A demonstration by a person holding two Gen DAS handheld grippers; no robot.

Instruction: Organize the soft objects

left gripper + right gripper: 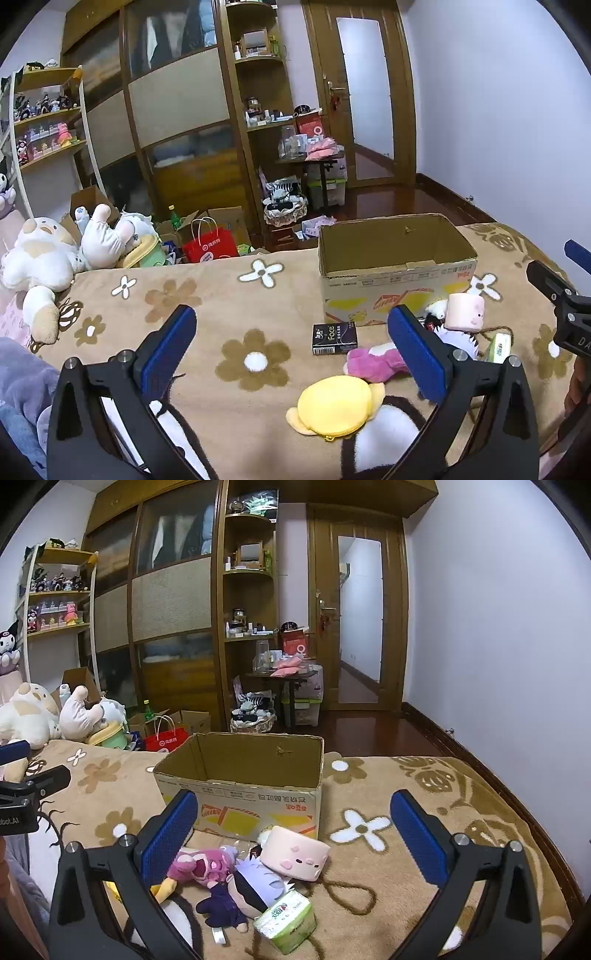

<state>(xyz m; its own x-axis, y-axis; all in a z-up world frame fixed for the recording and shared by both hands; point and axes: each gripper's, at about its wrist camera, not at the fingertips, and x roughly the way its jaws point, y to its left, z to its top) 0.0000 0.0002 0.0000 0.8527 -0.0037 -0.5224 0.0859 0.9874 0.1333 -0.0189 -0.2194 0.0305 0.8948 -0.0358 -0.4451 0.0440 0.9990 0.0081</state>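
An open cardboard box (pixel 397 273) stands on the flowered blanket; it also shows in the right wrist view (pixel 240 786). In front of it lie a yellow plush (pixel 334 404), a pink plush (pixel 373 363) (pixel 201 864), a pink block-shaped plush (pixel 464 312) (pixel 295 853), a purple-haired doll (pixel 247 890), a green tissue pack (pixel 286 919) (pixel 498 347) and a black "Face" pack (pixel 334 338). My left gripper (pixel 291 350) is open and empty above the yellow plush. My right gripper (pixel 293 834) is open and empty above the pink block plush.
Large white plush toys (pixel 55 254) lie at the blanket's far left edge. A red paper bag (pixel 210 247) and boxes stand on the floor beyond. A wardrobe, shelves and a door line the back wall. The blanket (pixel 424 805) spreads right of the box.
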